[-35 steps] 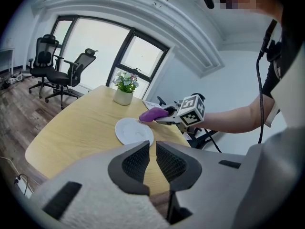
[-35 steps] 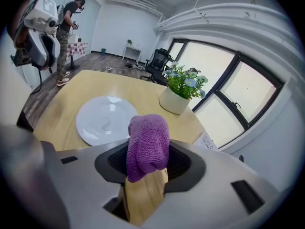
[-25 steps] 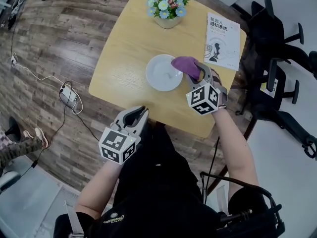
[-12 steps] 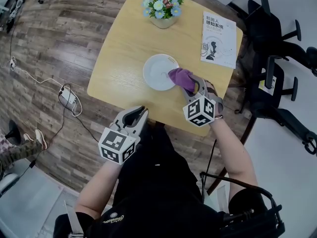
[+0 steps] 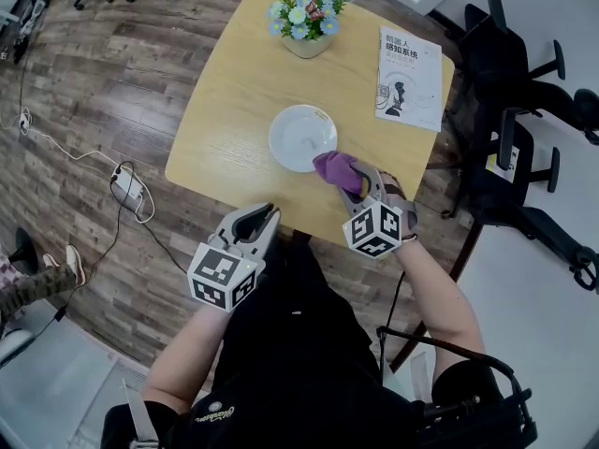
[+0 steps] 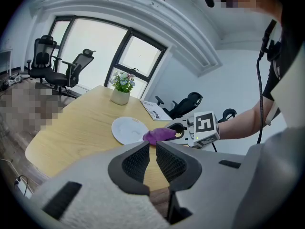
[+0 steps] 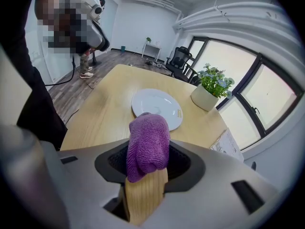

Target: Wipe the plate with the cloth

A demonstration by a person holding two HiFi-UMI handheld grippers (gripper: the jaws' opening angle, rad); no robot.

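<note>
The right gripper [image 5: 359, 185] is clenched on the purple cloth [image 5: 335, 167], just lower right of centre in the head view. The left gripper [image 5: 259, 219] hangs lower left, off the table edge, its jaws nearly together on nothing. The wooden table [image 5: 234, 101] fills the upper middle. The white plate [image 5: 299, 137] lies near its centre, with the cloth at the plate's lower-right rim.
</note>
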